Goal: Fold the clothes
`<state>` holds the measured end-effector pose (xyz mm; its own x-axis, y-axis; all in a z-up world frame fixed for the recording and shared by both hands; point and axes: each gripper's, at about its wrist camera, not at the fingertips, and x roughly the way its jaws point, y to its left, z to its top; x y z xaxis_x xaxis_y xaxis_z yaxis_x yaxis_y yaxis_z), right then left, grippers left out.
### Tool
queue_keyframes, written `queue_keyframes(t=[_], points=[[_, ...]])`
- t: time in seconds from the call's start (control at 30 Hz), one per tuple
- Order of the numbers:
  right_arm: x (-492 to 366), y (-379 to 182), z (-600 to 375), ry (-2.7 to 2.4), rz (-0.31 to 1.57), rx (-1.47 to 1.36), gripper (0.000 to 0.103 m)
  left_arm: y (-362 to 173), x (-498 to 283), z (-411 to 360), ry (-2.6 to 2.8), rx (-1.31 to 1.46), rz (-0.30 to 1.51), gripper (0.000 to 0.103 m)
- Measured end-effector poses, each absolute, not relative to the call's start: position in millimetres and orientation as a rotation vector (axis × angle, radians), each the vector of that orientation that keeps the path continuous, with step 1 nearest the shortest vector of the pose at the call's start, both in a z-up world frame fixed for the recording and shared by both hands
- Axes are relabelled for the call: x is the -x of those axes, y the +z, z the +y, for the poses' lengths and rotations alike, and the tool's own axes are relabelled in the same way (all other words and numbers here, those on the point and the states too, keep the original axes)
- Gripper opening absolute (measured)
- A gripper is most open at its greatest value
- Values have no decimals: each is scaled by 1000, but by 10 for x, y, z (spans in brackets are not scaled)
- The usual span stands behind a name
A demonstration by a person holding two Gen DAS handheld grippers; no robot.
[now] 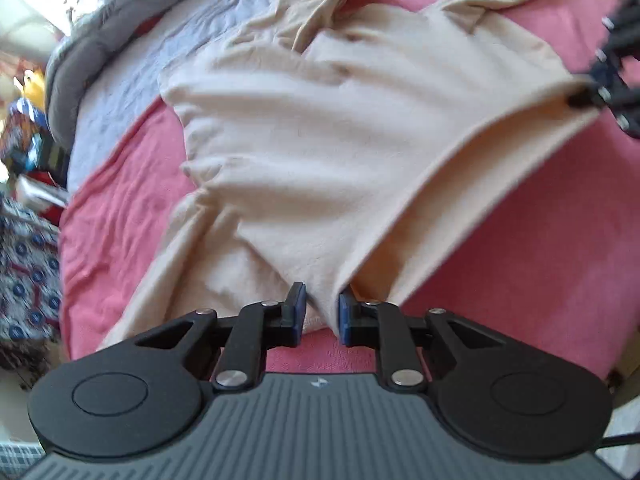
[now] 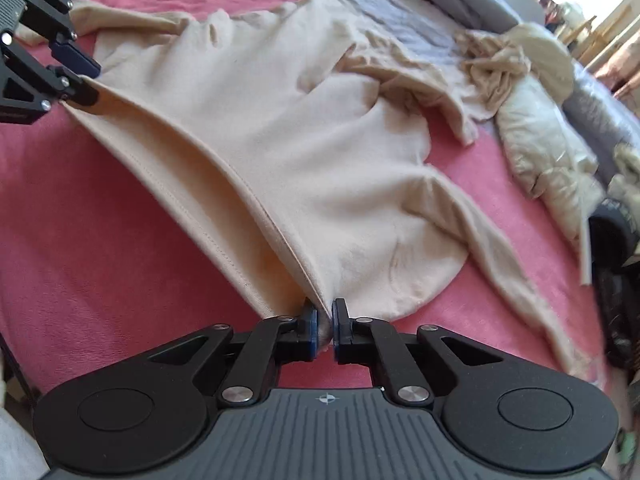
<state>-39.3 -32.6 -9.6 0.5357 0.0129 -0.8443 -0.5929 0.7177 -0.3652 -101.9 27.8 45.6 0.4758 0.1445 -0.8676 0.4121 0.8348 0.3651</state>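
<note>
Cream long-sleeved knit top [image 1: 320, 140] is lying spread on the pink fleece blanket [image 1: 520, 260] covering the bed, its hem edge lifted and stretched between the two tools. Left tool [image 1: 322, 312] is pinching one hem corner: bunched cloth is filling the narrow gap between its blue pads, so it is clamped on the top. Right tool [image 2: 325, 328] is gripping the other hem corner, pads nearly together with a thin fold of fabric squeezed between them. In the right wrist view the left tool [image 2: 76, 76] is showing at upper left, holding the far end of the same hem; in the left wrist view the right tool [image 1: 584, 98] is showing at the right edge, blurred. Sleeves are trailing off both sides, one crumpled over the body. Lavender sheet [image 1: 132, 92] and grey padded bolster [image 1: 92, 40] are lying beyond the top. Heap of other beige clothes [image 2: 504, 64] is sitting near a pale pillow [image 2: 536, 132].
</note>
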Motion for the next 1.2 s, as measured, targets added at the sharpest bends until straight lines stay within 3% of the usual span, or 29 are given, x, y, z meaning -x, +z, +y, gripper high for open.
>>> queue_keyframes(t=[0.13, 0.37, 0.4, 0.43, 0.47, 0.5, 0.57, 0.67, 0.87, 0.93, 1.0, 1.03, 1.2], points=[[311, 153, -266, 340, 821, 648, 9, 827, 860, 356, -91, -495, 985, 22], [262, -230, -411, 688, 1347, 359, 11, 247, 996, 589, -348, -259, 1465, 21], [275, -221, -545, 696, 1373, 296, 12, 290, 993, 692, -337, -182, 1455, 21], [288, -212, -680, 702, 1398, 233, 20, 332, 991, 796, -326, -106, 1444, 22], [338, -199, -852, 694, 1411, 173, 33, 374, 986, 921, -305, -17, 1429, 32], [493, -170, -1122, 642, 1388, 121, 38, 411, 974, 1115, -252, 112, 1402, 51], [754, -62, -1628, 517, 1322, 14, 41, 487, 950, 1504, -144, 366, 1336, 63], [641, -73, -2059, 328, 1253, -174, 52, 457, 1000, 1933, 28, 615, 1271, 66], [340, -362, -2006, 254, 1260, -399, 63, 378, 1099, 1666, 8, 477, 1339, 66], [308, -398, -1926, 243, 1266, -435, 59, 424, 1133, 1493, -66, 404, 1340, 66], [306, -389, -1884, 212, 1266, -440, 19, 478, 1151, 1354, -146, 322, 1360, 66], [299, -343, -1914, 181, 1251, -437, 5, 515, 1164, 1303, -189, 274, 1384, 66], [304, 286, -2171, 171, 1046, -450, 5, 686, 1195, 1275, -260, -15, 1428, 66]])
